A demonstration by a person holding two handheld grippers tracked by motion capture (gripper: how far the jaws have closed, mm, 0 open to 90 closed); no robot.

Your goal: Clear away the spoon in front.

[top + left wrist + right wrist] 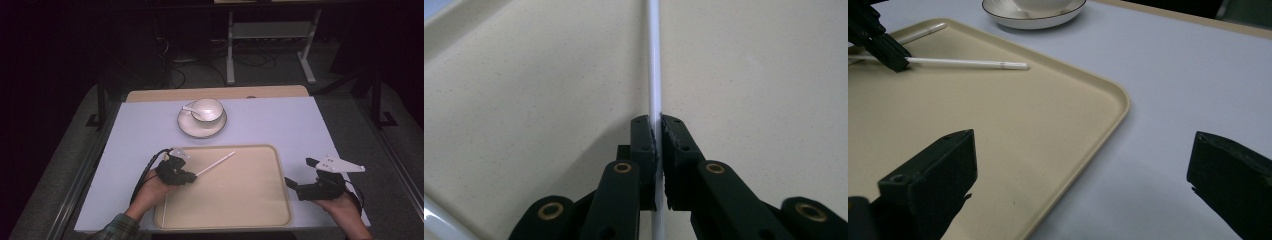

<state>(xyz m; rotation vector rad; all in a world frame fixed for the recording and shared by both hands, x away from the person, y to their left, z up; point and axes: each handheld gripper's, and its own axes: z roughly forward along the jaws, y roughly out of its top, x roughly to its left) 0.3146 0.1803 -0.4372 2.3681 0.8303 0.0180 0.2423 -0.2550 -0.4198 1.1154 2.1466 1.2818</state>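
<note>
Left gripper point(192, 176) pinches a white chopstick point(216, 164) near one end, its shaft slanting over the beige tray point(260, 200). Right gripper point(297, 175) stands spread wide and empty at the tray's right edge. Beyond, a bowl point(207, 109) sits on a saucer point(186, 125) on the table point(280, 120).

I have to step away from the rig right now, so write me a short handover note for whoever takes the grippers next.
Left gripper: shut on the white chopstick, gripped near one end, over the beige tray.
Right gripper: open, holding nothing, at the tray's right edge.
A second white chopstick lies along the tray's rim on the left gripper's side. Bowl with spoon sits on the saucer beyond the tray.
Done: one chopstick gripped.
Left: probably place it, then handle the other; the destination is unclear.
</note>
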